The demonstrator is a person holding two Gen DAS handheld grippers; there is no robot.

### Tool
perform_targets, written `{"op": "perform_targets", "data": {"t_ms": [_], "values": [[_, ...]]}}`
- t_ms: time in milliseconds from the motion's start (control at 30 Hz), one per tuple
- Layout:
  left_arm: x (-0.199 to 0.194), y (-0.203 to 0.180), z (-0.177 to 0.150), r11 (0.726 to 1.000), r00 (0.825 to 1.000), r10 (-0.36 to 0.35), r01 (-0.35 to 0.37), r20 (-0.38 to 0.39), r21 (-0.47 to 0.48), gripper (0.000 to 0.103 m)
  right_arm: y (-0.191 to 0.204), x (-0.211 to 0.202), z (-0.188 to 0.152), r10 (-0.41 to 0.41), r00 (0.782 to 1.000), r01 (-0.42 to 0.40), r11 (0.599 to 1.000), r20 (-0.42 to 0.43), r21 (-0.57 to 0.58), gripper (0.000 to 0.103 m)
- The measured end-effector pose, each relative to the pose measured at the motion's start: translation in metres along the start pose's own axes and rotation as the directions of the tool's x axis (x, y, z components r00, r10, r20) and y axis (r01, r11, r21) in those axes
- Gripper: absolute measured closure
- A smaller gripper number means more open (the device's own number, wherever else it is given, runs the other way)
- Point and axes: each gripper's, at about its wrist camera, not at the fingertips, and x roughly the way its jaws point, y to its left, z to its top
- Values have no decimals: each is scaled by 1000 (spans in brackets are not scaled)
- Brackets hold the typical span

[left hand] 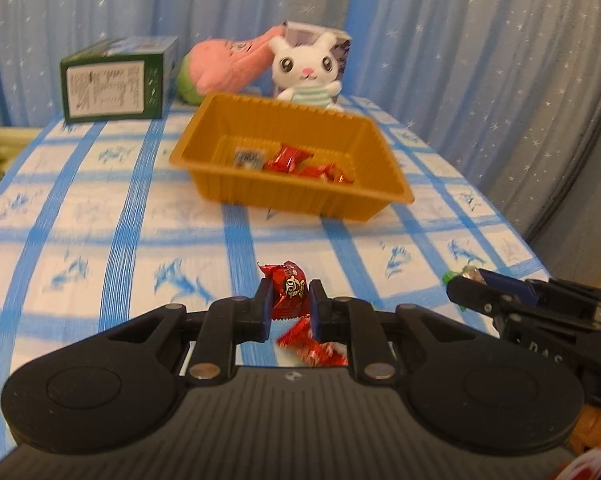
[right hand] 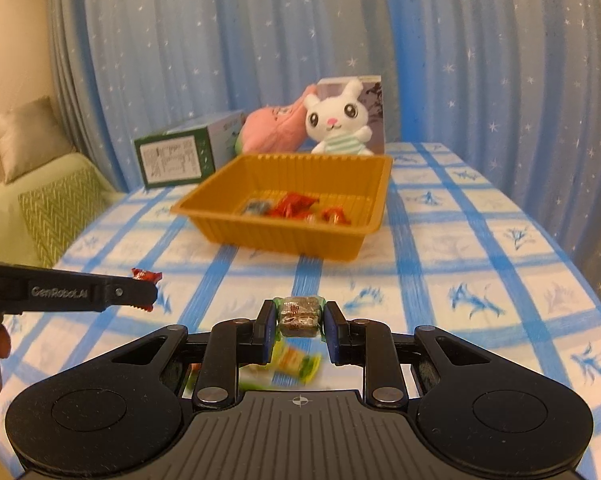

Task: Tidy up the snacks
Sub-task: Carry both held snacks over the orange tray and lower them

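Each camera sits low behind its own claw, looking forward and a little down. Both see the orange tray (left hand: 236, 128) (right hand: 220, 196) at mid-frame, nearby.

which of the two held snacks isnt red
The brown snack with green wrapper ends, clamped in the right gripper. The left gripper holds a red packet, like the red ones in the tray.

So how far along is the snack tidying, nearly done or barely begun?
Partly done. A few wrapped snacks already lie in the orange plastic tray. In hand: the left tool grips a red wrapped candy, and the right tool grips a brown, green-edged snack. Left over: a red wrapper and a yellow-green packet on the tablecloth.
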Motion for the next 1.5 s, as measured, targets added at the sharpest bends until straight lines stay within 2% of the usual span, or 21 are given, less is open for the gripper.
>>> {"op": "perform_targets", "data": {"t_ms": [300, 533, 700, 1133, 1500], "values": [[15, -1, 49, 999, 999, -11, 9, 47, 45, 87, -13, 20, 51, 10, 999, -10, 1000, 35, -5, 77], [35, 3, 86, 998, 997, -24, 20, 72, 51, 87, -20, 53, 89, 40, 999, -41, 999, 31, 14, 77], [54, 11, 105, 999, 997, -19, 17, 77, 31, 87, -24, 79, 109, 21, 999, -22, 1000, 40, 9, 77], [98, 21, 122, 998, 997, -45, 42, 58, 44, 87, -43, 131, 126, -15, 1000, 14, 995, 7, 103, 77], [123, 23, 125, 996, 997, -71, 69, 35, 54, 87, -46, 146, 124, -20, 1000, 22, 991, -20, 133, 77]]}}
